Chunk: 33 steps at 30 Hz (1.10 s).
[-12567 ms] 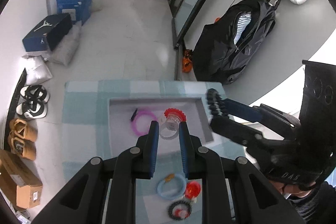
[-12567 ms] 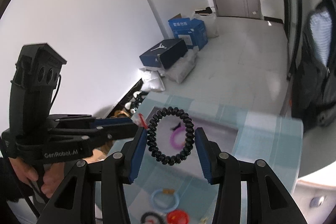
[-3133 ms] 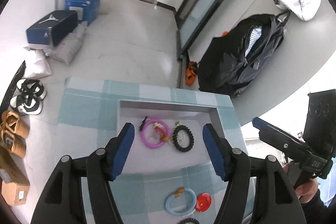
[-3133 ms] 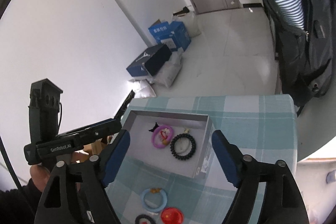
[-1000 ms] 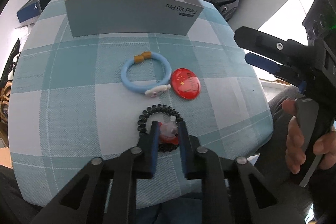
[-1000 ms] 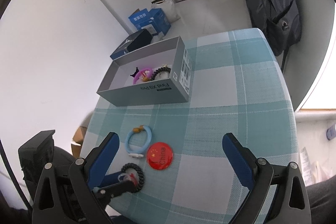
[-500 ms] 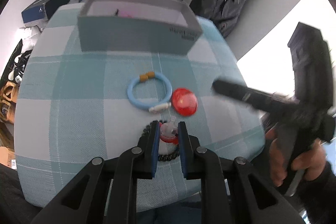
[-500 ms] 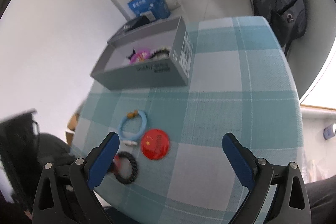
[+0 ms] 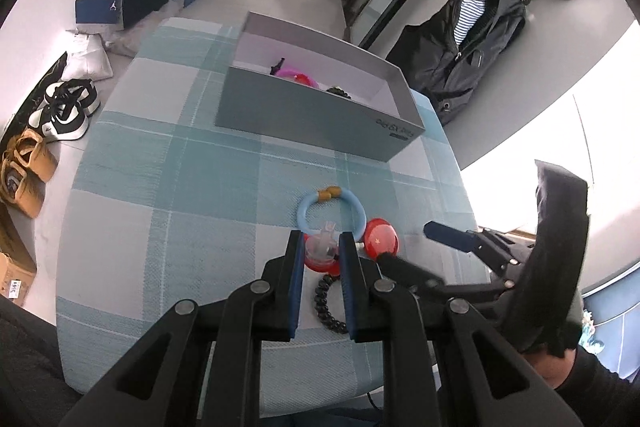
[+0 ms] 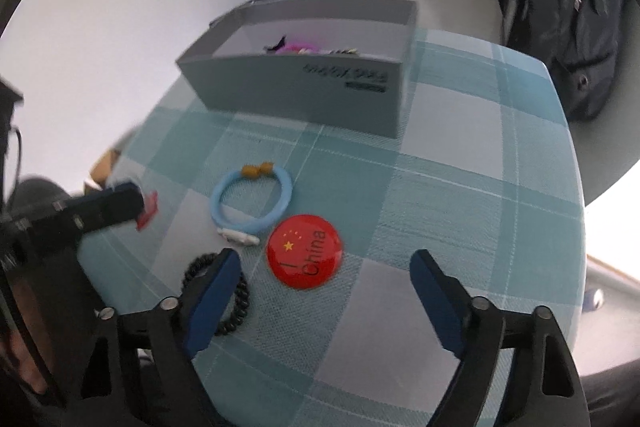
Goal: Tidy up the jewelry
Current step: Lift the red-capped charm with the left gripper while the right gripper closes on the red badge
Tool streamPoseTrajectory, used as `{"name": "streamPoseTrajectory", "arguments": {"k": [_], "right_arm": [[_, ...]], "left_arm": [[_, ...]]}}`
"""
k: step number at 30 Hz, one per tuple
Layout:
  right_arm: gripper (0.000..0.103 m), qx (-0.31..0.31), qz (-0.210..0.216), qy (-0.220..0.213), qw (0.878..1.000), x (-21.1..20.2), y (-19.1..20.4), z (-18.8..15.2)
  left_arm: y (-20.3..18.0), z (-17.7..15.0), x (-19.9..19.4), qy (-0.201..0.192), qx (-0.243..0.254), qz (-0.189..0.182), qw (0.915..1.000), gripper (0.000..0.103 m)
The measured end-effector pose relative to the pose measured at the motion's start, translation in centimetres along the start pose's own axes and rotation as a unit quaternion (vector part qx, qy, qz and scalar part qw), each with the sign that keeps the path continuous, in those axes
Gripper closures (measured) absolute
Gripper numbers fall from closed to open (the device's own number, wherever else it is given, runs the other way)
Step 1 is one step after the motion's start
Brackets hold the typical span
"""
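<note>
Since a second ago: my left gripper (image 9: pixel 319 254) has lifted the red charm (image 9: pixel 320 254) off the black coil band (image 9: pixel 326 301), which stays on the checked cloth (image 9: pixel 168 187)
Left grip: pinched narrow on that small red and clear charm
Right grip: my right gripper (image 10: pixel 322 277) is wide and closing, straddling the red China badge (image 10: pixel 305 251), pads not yet touching it
Box: grey box (image 9: pixel 312 115) sits at the far end, well apart, with a pink ring and dark band inside
Loose pieces: blue bracelet (image 10: pixel 251 199) just beside the badge
Risk: flat badge may skid or flip as the pads close, nudging the bracelet
Risk two: charm is small and could slip on the way to the box
</note>
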State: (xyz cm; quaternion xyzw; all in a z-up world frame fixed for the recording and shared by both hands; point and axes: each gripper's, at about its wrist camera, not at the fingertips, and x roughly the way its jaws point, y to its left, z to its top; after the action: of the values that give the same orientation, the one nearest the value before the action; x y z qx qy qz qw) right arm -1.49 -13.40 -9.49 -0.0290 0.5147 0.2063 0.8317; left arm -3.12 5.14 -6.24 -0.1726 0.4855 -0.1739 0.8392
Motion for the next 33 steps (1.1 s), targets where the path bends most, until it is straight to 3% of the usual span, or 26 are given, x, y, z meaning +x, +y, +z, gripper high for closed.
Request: {"name": "streamPoseTrajectory", "arguments": {"k": [3, 5, 8, 14, 21, 23, 33], "right_arm": [[0.024, -0.033, -0.021, 0.003, 0.999, 0.5, 1.1, -0.2], [0.033, -0.052, -0.034, 0.005, 0.998, 0.9, 1.8, -0.3], [0.035, -0.067, -0.056, 0.002, 0.996, 1.1, 2.1, -0.4], [0.038, -0.073, -0.061, -0.006, 0.995, 1.3, 2.5, -0.3], [0.047, -0.074, -0.049, -0.008, 0.996, 1.3, 2.8, -0.3], [0.061, -0.071, -0.048, -0.011, 0.996, 1.1, 2.8, -0.4], [0.061, -0.040, -0.020, -0.012, 0.999, 0.9, 1.4, 0.0]], "left_arm": [[0.0, 0.0, 0.1, 0.003, 0.003, -0.001, 1.0000, 0.090], [0.0, 0.0, 0.2, 0.006, 0.002, -0.002, 1.0000, 0.090], [0.2, 0.0, 0.1, 0.006, 0.000, -0.004, 1.0000, 0.090], [0.5, 0.0, 0.2, 0.008, -0.004, -0.007, 0.9999, 0.090], [0.4, 0.1, 0.3, 0.007, -0.005, -0.010, 0.9999, 0.090], [0.3, 0.1, 0.1, 0.005, -0.003, -0.008, 1.0000, 0.090], [0.2, -0.2, -0.3, -0.001, -0.004, -0.003, 1.0000, 0.090]]}}
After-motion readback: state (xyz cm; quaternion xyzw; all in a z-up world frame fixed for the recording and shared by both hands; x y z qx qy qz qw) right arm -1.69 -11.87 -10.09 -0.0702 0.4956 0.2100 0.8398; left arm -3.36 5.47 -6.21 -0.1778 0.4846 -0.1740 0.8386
